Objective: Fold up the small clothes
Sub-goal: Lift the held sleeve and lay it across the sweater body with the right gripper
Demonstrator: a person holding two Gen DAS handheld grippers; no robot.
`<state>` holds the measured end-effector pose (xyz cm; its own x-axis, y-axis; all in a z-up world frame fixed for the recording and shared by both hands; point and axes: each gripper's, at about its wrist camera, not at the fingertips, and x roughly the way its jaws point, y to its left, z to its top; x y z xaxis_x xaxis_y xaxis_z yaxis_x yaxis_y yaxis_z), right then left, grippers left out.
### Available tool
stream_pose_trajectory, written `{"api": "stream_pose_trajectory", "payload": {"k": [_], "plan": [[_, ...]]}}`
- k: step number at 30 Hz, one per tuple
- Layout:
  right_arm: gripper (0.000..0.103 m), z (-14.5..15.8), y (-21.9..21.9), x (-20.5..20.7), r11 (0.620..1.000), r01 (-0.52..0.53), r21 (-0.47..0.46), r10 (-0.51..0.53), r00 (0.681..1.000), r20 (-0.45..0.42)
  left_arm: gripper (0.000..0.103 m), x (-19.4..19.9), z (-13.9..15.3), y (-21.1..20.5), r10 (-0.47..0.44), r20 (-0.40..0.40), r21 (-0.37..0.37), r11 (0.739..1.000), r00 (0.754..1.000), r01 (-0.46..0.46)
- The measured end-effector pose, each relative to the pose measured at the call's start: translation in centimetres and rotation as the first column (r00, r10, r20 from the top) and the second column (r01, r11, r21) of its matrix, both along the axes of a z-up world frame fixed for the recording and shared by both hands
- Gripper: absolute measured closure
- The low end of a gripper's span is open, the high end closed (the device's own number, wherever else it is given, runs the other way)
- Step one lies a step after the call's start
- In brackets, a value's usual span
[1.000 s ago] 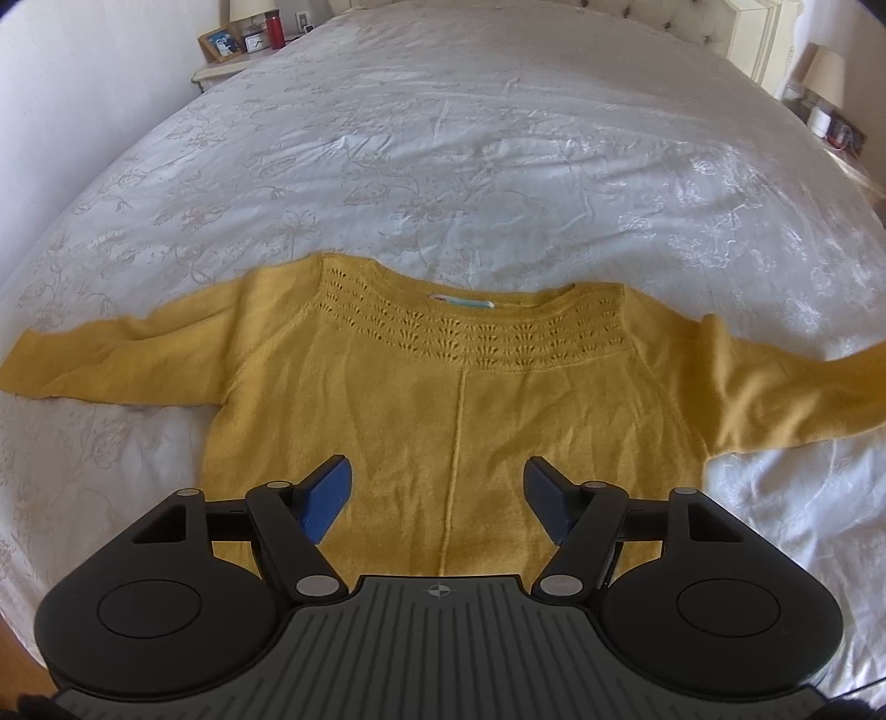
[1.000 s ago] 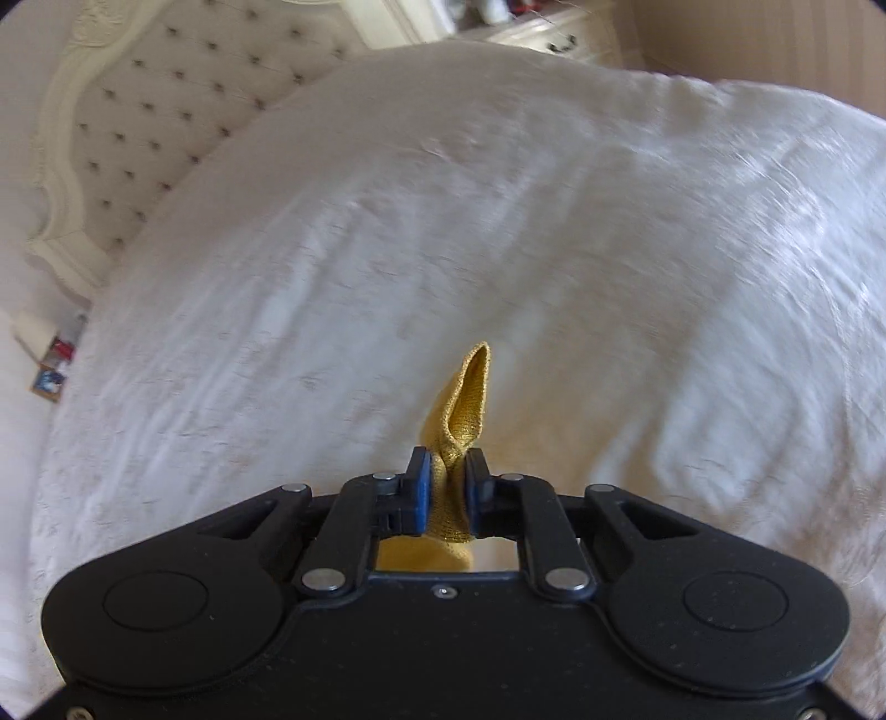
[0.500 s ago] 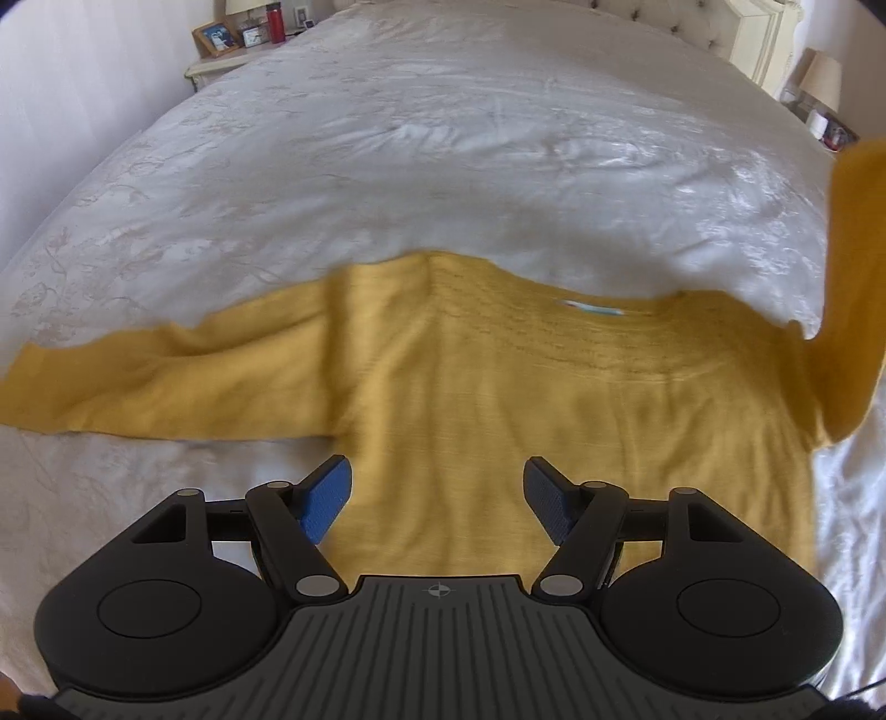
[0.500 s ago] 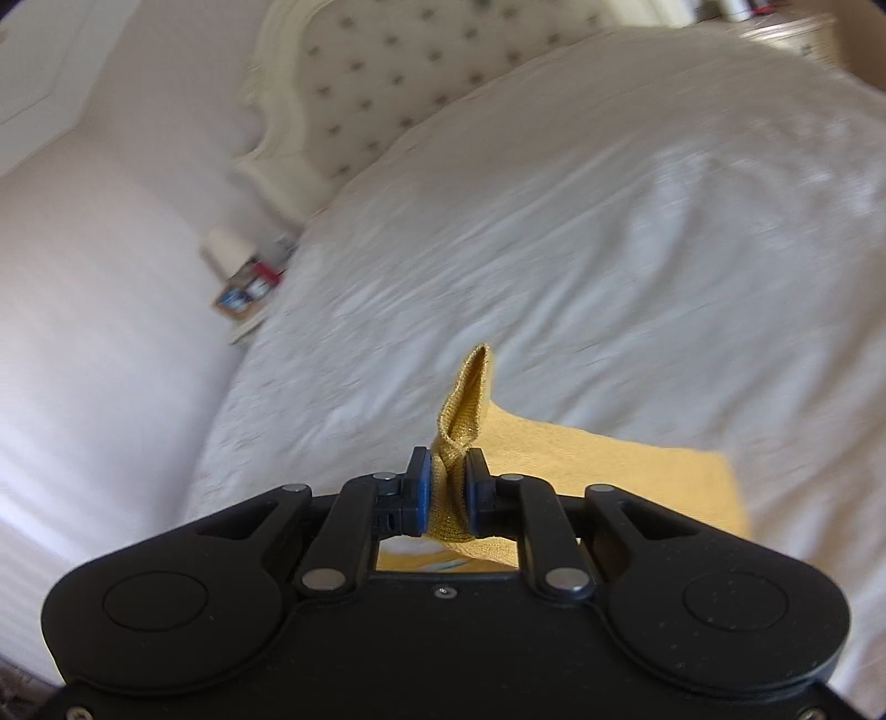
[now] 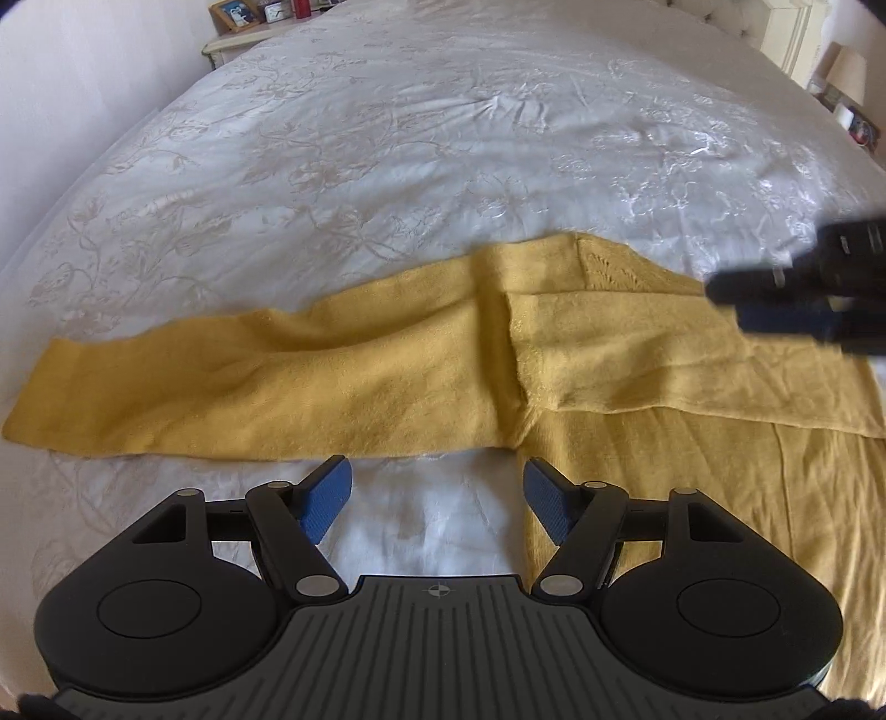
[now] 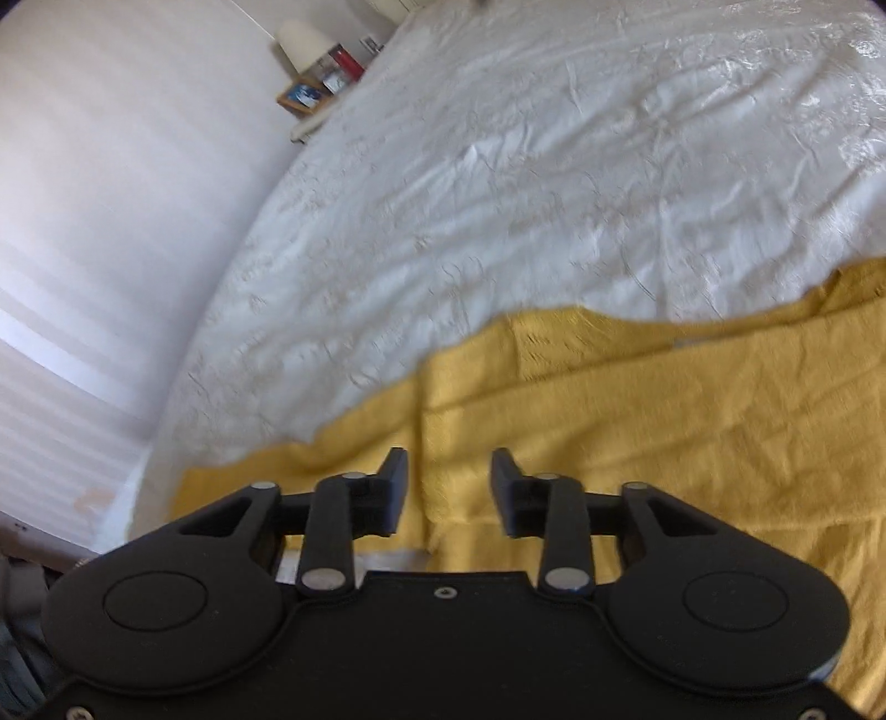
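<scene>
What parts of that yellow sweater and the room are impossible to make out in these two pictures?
- Sweater hem: left wrist view, hidden behind the left tongs and cut off at the lower edge.
- Neckline knit pattern: right wrist view, smeared by motion blur.
- Right tongs: left wrist view, blurred and cut off by the right edge.
- Framed photo on the nightstand: too small to read.
- Sweater's far shoulder: right wrist view, cut off by the right edge.

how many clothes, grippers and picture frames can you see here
yellow sweater: 1
grippers: 2 (left gripper, right gripper)
picture frame: 1
total: 4
</scene>
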<state>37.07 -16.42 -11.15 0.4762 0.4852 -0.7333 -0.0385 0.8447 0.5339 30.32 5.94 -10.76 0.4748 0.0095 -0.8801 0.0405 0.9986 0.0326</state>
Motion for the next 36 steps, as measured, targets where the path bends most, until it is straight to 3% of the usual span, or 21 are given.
{"api": "stream_pose_trajectory", "payload": {"k": [6,12,17,22,29,30,31,32,34,36], "plan": [[0.046,-0.8,-4.9,-3.8,0.982,0.097,-0.163,-0.102,0.995,-0.021,0.035,2.7,-1.3,-1.7,-0.057,0.009,-0.043,0.997,0.998,0.057],[0.046,-1.4,-12.0,-5.7,0.931,0.233,-0.281,-0.252,0.967,-0.030,0.037,5.7,-2.2,-6.0,-0.109,0.058,-0.034,0.993,0.992,0.111],[0.043,-1.8,-16.6,-4.5,0.895,0.303,-0.326,-0.326,0.945,-0.017,0.037,7.6,-4.7,-9.0,-0.148,0.040,0.036,0.989,0.988,0.146],[0.038,-3.7,-19.5,-1.6,0.887,0.293,-0.357,-0.323,0.946,-0.026,0.036,8.6,-8.8,-9.0,-0.128,-0.117,0.043,0.990,0.985,0.134],[0.039,-7.4,-21.7,2.1,0.902,0.265,-0.341,-0.321,0.940,-0.116,0.037,7.7,-9.0,-8.8,-0.111,-0.094,0.060,0.991,0.989,0.117],[0.049,-7.9,-21.8,2.5,0.913,0.242,-0.329,-0.303,0.941,-0.148,0.037,7.7,-8.7,-8.8,-0.102,-0.094,0.056,0.993,0.990,0.107],[0.089,-8.3,-21.8,2.8,0.928,0.205,-0.312,-0.269,0.946,-0.179,0.037,7.7,-8.5,-8.9,-0.092,-0.093,0.049,0.994,0.991,0.097],[0.090,-8.3,-21.5,2.9,0.932,0.169,-0.320,-0.237,0.954,-0.185,0.037,7.7,-8.2,-8.9,-0.084,-0.091,0.038,0.995,0.992,0.088],[0.094,-8.0,-21.2,2.9,0.905,0.114,-0.411,-0.192,0.969,-0.154,0.037,7.9,-7.6,-9.3,-0.081,-0.079,0.013,0.997,0.994,0.082],[0.094,-8.6,-22.2,2.9,0.884,0.138,-0.446,-0.233,0.958,-0.165,0.037,7.8,-7.2,-9.9,-0.087,-0.064,0.000,0.996,0.994,0.087]]}}
